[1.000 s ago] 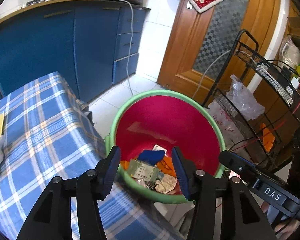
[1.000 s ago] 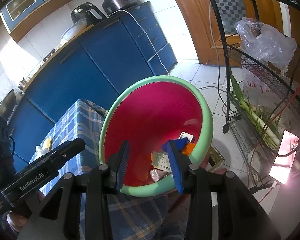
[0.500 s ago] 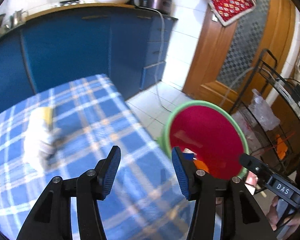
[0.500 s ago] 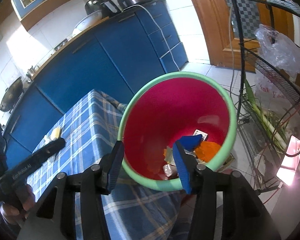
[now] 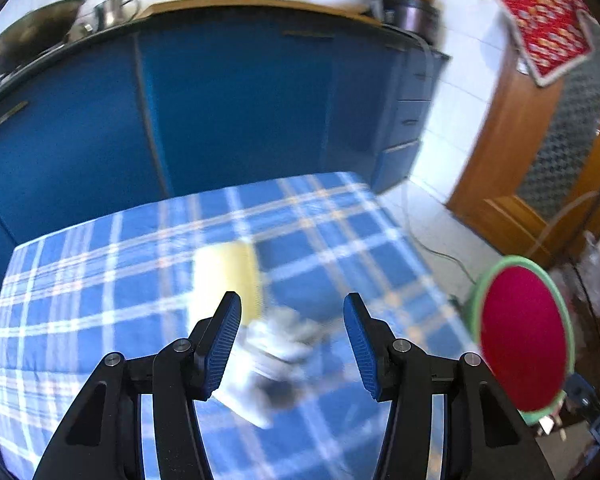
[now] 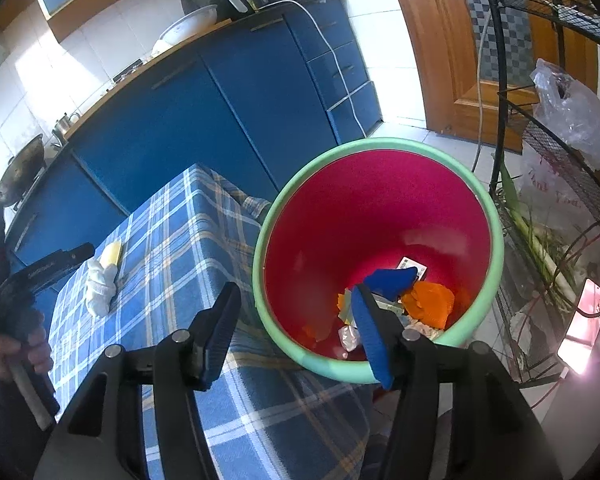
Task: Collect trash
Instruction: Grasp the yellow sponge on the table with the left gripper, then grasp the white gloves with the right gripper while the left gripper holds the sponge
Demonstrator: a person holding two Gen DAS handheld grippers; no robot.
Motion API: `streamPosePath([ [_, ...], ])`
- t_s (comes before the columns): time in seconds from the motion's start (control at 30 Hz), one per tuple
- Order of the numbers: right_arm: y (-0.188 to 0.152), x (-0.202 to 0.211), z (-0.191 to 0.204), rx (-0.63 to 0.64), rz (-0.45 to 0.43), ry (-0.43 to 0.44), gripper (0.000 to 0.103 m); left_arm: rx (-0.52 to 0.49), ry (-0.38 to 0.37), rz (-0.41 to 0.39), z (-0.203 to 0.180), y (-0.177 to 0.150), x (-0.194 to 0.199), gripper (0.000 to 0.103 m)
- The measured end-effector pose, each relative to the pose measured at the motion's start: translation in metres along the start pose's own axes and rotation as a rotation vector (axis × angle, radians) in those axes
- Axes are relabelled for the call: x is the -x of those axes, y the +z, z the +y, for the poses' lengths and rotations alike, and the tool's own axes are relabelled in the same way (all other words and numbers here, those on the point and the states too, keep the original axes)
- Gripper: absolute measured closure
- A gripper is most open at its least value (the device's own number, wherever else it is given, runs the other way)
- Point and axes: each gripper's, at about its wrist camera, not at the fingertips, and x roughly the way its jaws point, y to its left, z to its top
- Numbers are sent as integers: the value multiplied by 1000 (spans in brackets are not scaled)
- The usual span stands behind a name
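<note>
A crumpled white wad (image 5: 272,356) and a pale yellow piece (image 5: 226,276) lie on the blue plaid tablecloth (image 5: 100,280), blurred. My left gripper (image 5: 292,336) is open and empty, with the wad between and just beyond its fingers. In the right wrist view the wad (image 6: 99,288) and yellow piece (image 6: 111,253) lie at the table's far left, near the left gripper's body (image 6: 40,270). My right gripper (image 6: 296,320) is open and empty at the rim of the green bin (image 6: 380,144), which has a red inside and holds several scraps (image 6: 428,304).
The bin (image 5: 476,308) stands off the table's right edge. Blue cabinets (image 5: 240,100) run behind the table. A black wire rack (image 6: 548,160) with a plastic bag (image 6: 572,112) stands right of the bin. A wooden door (image 5: 540,160) is at the far right.
My left gripper has swung left from above the bin to over the table, reaching the white wad. My right gripper has stayed near the bin, drifting slightly back.
</note>
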Motion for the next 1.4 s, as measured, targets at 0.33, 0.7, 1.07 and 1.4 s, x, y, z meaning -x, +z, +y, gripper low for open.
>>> streamPosePath([
  [0.33, 1, -12, -10, -17, 26, -42, 43, 59, 68, 118, 39, 10, -58, 48],
  [0.7, -2, -19, -18, -38, 46, -49, 42, 62, 74, 158, 35, 10, -82, 47],
  [1.07, -6, -11, -21, -48, 35, -50, 42, 74, 79, 145, 35, 8, -92, 49],
  [1.4, -7, -1, -14, -38, 15, -32, 42, 94, 33, 28, 45, 8, -38, 55],
])
